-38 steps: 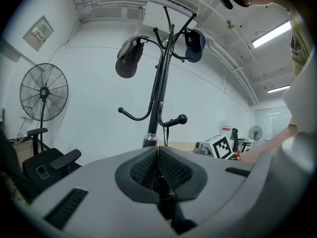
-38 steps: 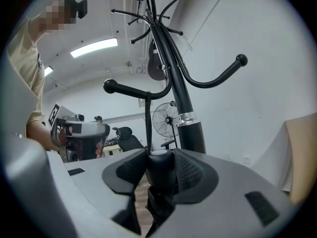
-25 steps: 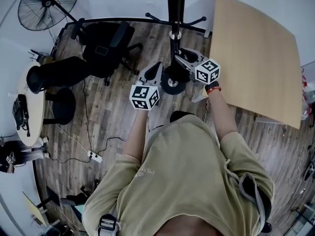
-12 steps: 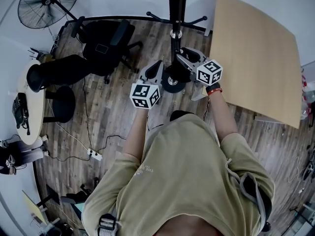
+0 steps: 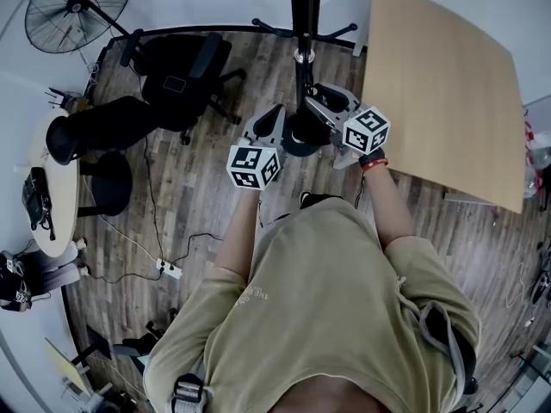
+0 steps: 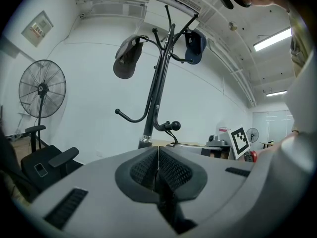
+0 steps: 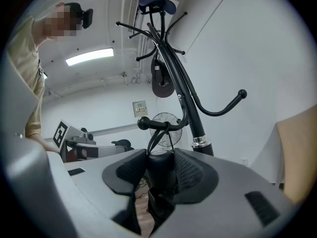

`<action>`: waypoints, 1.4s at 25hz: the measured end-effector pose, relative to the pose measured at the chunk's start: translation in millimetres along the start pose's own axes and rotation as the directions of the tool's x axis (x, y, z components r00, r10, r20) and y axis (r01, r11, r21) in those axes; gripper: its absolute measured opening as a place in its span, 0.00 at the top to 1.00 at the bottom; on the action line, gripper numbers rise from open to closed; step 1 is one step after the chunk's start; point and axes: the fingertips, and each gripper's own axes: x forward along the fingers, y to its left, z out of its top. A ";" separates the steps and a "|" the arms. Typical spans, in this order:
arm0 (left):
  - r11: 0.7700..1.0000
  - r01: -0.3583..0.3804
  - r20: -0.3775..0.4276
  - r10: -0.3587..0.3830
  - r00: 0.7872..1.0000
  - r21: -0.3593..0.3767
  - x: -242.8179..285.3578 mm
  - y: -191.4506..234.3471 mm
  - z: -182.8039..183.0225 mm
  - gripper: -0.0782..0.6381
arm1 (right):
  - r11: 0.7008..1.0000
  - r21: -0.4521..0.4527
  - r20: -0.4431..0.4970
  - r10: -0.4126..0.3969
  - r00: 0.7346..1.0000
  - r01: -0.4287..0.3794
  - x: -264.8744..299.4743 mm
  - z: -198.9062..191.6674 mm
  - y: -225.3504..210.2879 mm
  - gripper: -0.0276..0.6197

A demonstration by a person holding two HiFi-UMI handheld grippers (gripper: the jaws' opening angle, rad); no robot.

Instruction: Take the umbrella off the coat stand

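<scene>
The black coat stand (image 7: pixel 185 98) rises just ahead, its pole (image 5: pixel 303 15) at the top of the head view. A folded black umbrella (image 7: pixel 158 202) hangs by its strap (image 7: pixel 155 142), which loops over a low knobbed hook (image 7: pixel 143 123). My right gripper (image 7: pixel 159 165) is shut on the umbrella's upper end, one pad on each side. From above, the umbrella (image 5: pixel 301 134) shows as a dark round shape beside the right gripper (image 5: pixel 313 105). The left gripper (image 5: pixel 274 116) hovers just left of it, shut on nothing, with its pads (image 6: pixel 148 165) meeting.
Two caps hang high on the stand, a dark one (image 6: pixel 128 58) and a blue one (image 6: pixel 194 46). A light wooden tabletop (image 5: pixel 439 84) lies at the right. A black office chair (image 5: pixel 185 76), a floor fan (image 5: pixel 77 11) and a round white table (image 5: pixel 47 188) stand at the left.
My right gripper has risen a little with the umbrella in it. The left gripper has stayed where it was.
</scene>
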 end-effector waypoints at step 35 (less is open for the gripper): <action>1.000 0.013 0.013 -0.013 1.000 0.026 -113.3 -25.7 46.6 0.86 | 0.982 -0.081 0.073 -0.163 0.984 0.168 -56.1 55.5 144.8 0.66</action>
